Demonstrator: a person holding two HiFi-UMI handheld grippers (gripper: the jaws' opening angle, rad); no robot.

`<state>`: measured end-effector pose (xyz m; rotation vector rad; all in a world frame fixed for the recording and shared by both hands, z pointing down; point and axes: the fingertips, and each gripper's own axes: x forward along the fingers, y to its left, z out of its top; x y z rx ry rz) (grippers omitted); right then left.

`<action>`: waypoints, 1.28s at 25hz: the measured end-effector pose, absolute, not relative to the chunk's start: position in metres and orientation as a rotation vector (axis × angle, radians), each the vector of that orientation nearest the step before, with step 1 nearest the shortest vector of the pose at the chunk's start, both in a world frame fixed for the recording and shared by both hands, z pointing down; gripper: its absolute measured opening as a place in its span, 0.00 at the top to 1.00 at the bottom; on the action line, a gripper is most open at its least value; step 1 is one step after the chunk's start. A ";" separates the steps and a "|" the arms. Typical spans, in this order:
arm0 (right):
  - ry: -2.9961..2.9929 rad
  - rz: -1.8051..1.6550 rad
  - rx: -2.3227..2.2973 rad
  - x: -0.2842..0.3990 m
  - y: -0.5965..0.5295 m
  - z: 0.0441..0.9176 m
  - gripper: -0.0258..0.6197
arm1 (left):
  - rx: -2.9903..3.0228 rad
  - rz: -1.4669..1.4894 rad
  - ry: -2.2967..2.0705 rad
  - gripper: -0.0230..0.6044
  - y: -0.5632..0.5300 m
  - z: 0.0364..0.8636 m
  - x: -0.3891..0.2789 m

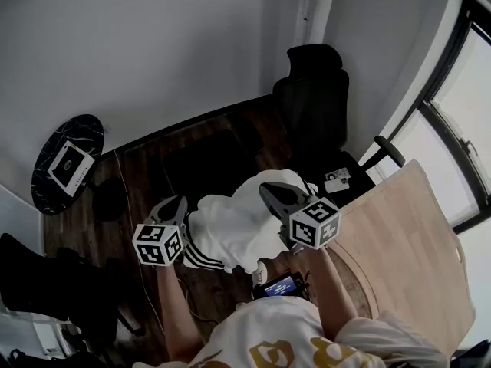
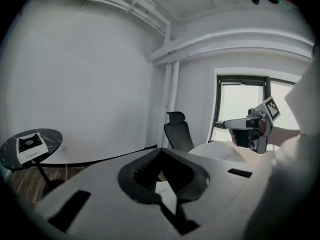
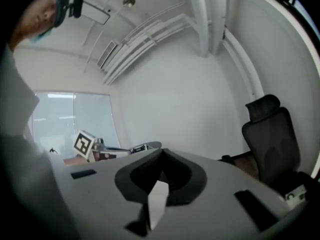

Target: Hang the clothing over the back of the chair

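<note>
In the head view a white garment (image 1: 239, 228) with black stripes at its hem hangs between my two grippers above the floor. My left gripper (image 1: 181, 205) is shut on its left edge, and a bit of white cloth (image 2: 165, 193) shows in the shut jaws. My right gripper (image 1: 270, 192) is shut on the right edge, with a strip of white fabric (image 3: 157, 204) pinched in its jaws. The black office chair (image 1: 314, 106) stands beyond the garment near the wall, its back facing me; it also shows as chair (image 2: 179, 131) and chair (image 3: 272, 139).
A light wooden table (image 1: 406, 236) lies at the right under a large window (image 1: 460, 106). A round black side table (image 1: 54, 140) carries a white box (image 1: 70, 165) at the left. Dark furniture (image 1: 46, 282) stands at the lower left on the dark wood floor.
</note>
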<state>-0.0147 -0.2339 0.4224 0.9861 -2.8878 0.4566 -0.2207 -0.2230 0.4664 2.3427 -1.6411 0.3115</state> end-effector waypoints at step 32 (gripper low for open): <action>-2.661 0.160 1.251 0.002 -0.085 0.446 0.94 | 2.511 -0.029 -1.533 0.93 -0.091 0.451 -0.149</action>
